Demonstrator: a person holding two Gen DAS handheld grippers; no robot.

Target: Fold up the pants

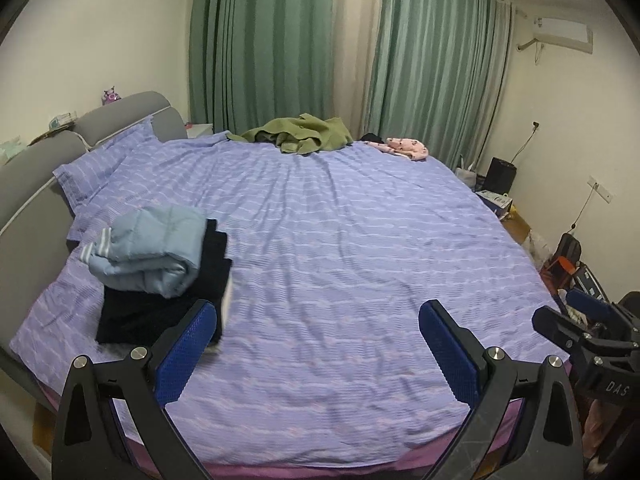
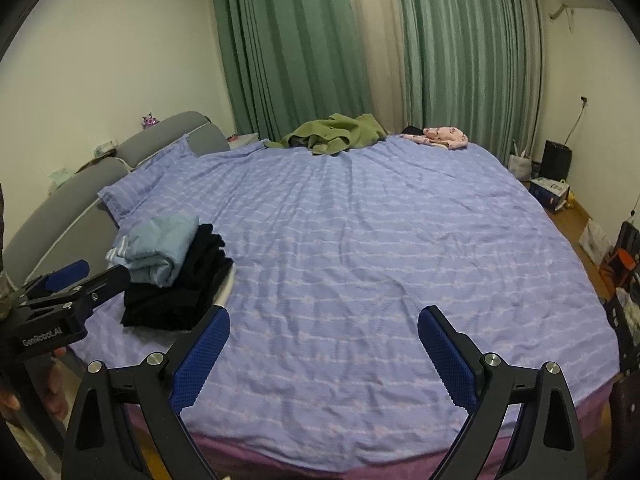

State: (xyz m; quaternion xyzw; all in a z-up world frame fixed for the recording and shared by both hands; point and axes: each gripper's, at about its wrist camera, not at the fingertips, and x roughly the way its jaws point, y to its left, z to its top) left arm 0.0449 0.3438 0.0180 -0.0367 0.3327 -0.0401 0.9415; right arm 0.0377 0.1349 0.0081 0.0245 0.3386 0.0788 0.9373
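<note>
A crumpled olive-green garment (image 1: 300, 134) (image 2: 336, 132) lies at the far edge of the bed, with a pink garment (image 1: 404, 147) (image 2: 444, 137) to its right. A stack of folded clothes sits at the near left: a light blue piece (image 1: 148, 248) (image 2: 158, 250) on top of black ones (image 1: 160, 312) (image 2: 176, 300). My left gripper (image 1: 318, 340) is open and empty above the bed's near edge, just right of the stack. My right gripper (image 2: 324, 344) is open and empty above the near edge, to the right of the left one.
The bed has a purple striped sheet (image 1: 340, 248) (image 2: 360, 240), a pillow (image 1: 100, 168) and a grey headboard (image 1: 40, 168) at left. Green curtains (image 1: 432, 60) hang behind. Boxes, bags and a black bin (image 2: 556, 160) stand on the floor at right.
</note>
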